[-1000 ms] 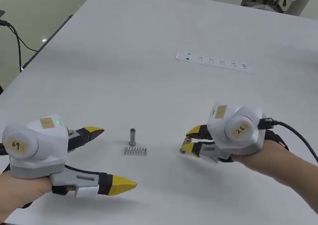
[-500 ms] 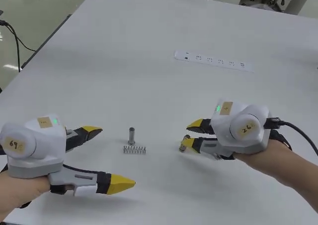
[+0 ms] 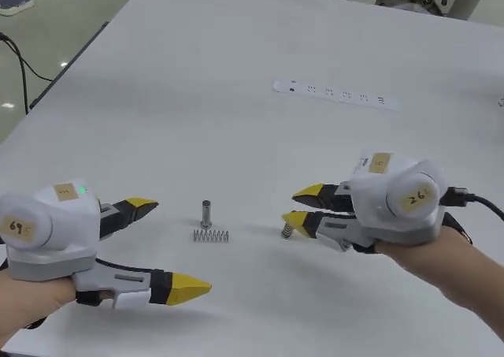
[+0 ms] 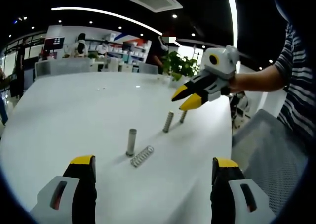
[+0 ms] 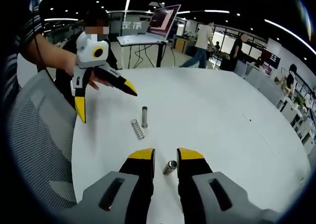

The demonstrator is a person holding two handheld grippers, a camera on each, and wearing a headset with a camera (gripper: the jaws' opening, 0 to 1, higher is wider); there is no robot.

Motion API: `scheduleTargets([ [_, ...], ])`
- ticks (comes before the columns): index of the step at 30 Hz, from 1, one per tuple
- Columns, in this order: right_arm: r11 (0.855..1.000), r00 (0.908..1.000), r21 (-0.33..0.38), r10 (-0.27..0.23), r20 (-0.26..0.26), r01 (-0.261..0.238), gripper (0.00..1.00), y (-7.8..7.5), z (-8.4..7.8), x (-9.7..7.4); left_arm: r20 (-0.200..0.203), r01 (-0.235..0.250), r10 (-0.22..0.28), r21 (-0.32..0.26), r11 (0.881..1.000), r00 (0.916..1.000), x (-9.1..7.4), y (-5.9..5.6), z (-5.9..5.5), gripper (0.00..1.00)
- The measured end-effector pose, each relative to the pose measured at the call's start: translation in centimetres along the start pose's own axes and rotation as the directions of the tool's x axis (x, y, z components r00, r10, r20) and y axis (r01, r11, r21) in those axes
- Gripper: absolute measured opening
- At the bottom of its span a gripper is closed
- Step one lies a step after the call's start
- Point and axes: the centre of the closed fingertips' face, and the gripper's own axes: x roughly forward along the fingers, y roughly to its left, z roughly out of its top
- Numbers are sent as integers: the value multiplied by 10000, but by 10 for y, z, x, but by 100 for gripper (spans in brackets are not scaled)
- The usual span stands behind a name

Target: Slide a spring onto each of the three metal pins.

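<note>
A bare metal pin [image 3: 206,213] stands upright on the white table [image 3: 236,120], with a loose spring [image 3: 211,235] lying just in front of it. The left gripper view shows the same pin [image 4: 132,141] and spring [image 4: 142,156] ahead of my left gripper [image 4: 154,169], which is open wide and empty. Farther on stand two pins wearing springs [image 4: 168,121] [image 4: 183,116]. My right gripper [image 3: 298,206] is open, and a sprung pin [image 5: 170,167] sits in the gap between its fingertips [image 5: 143,155], touching neither. My left gripper [image 3: 167,247] rests at the lower left.
A white power strip [image 3: 331,95] lies across the far middle of the table. A dark cable [image 3: 24,65] hangs off the left edge. In the right gripper view a mesh chair back [image 5: 39,135] is at the left.
My right gripper has drawn back to the right and its jaws have parted a little, leaving the sprung pin standing free. The left gripper has barely moved.
</note>
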Motion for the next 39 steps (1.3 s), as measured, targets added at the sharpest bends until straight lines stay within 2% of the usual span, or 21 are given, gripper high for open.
scheduleTargets([
  [5,9996,9996,227,134,263,-139,15,12,1,-2,-50,2,-2,-3,10000,10000,0,-1,-1,95],
  [16,9974,9992,624,332,226,-346,14,34,-9,-1,-63,-8,8,-10,10000,10000,0,0,-2,95],
  [19,9990,9994,278,339,58,-340,14,39,-13,-1,-69,-20,20,-54,10000,10000,0,0,-3,95],
  [27,9981,9981,85,607,-114,-606,13,54,-20,3,-101,23,-23,-50,10000,9999,0,-1,-3,95],
  [35,9977,9970,-82,673,-385,-677,13,53,-26,7,-87,17,-17,-7,10000,10000,-1,0,-1,95],
  [39,9949,9946,-609,764,-696,-807,13,53,-27,12,-121,9,-9,-19,10000,9999,-2,0,-2,95],
])
